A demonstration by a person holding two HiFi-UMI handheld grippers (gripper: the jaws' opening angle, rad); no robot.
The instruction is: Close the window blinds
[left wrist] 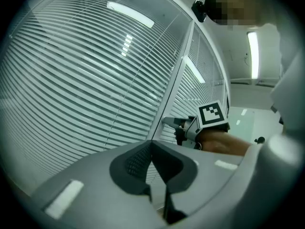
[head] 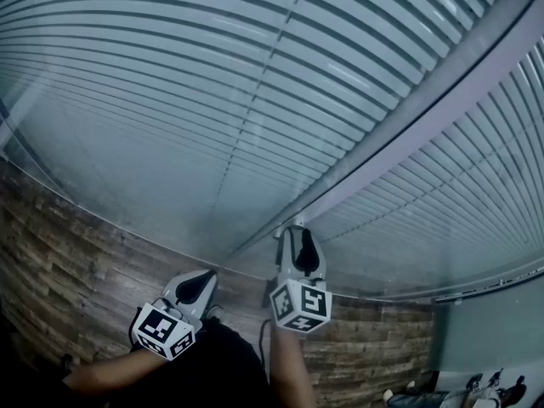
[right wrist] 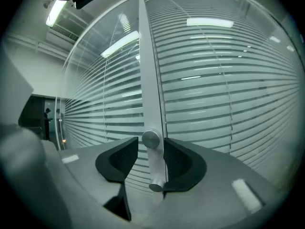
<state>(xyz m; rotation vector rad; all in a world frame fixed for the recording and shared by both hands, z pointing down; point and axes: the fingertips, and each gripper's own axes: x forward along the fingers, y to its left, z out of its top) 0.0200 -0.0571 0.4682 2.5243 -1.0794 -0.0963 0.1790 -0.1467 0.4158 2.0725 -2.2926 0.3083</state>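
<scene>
Room: an office glass wall (head: 127, 185) with an upright frame post (head: 408, 134) between two panes, over a wood-pattern floor (head: 68, 253); ceiling lamps reflect in the glass.
Window blinds: the window blinds (head: 170, 83) hang behind the glass on both sides of the post. Their slats lie close over one another, with only thin dark lines between them, and almost nothing of the far side shows through.
Control: a metal knob (right wrist: 151, 139) with a short rod under it stands out from the frame post; I judge that it tilts the slats.
Right tongs: the right tongs (head: 297, 230) point almost level at the post. Their jaws are spread, one on each side of the metal knob. The right pad (right wrist: 177, 162) is just beside the rod, perhaps touching it, and a gap shows at the other pad, so nothing is pinched.
Left tongs: the left tongs (left wrist: 153, 149) are pressed together and empty. They are held level, lower and to the left, near the left pane but apart from it.
Done: judging from the slats, the blinds look closed or very nearly closed.
Left: perhaps one more small turn of the knob, if the thin lines are real gaps; I cannot tell this for sure. After that, only taking the right tongs away from the knob.
</scene>
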